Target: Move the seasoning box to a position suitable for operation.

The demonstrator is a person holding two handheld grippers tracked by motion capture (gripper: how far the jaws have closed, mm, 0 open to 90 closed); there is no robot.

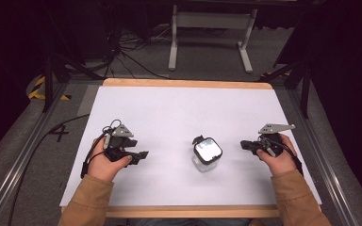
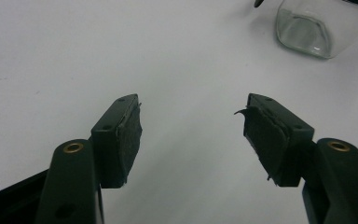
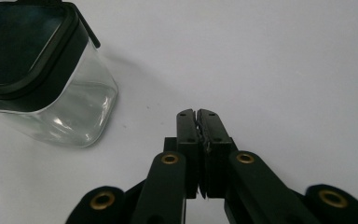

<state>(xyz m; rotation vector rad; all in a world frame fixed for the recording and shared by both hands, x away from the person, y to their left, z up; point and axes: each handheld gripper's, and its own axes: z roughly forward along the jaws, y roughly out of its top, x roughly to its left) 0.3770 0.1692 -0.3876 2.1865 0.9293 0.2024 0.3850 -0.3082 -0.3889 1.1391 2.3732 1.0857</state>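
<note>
A clear square jar (image 1: 206, 155) with a black-rimmed lid stands upright on the white table top (image 1: 179, 113), right of centre and near the front. My left gripper (image 1: 143, 154) rests on the table to the jar's left, jaws spread wide with nothing between them; the left gripper view has the same gripper (image 2: 192, 109) facing the jar's glass base (image 2: 307, 32) at the upper right. My right gripper (image 1: 243, 145) sits just right of the jar, pointing at it, jaws pressed together and empty. In the right gripper view the gripper (image 3: 197, 113) lies beside the jar (image 3: 51, 84) at upper left.
The white top has a wooden rim (image 1: 188, 84) at the back and front. A metal frame rail (image 1: 23, 155) runs along each side. A white stand (image 1: 212, 33) and cables lie on the floor beyond the table.
</note>
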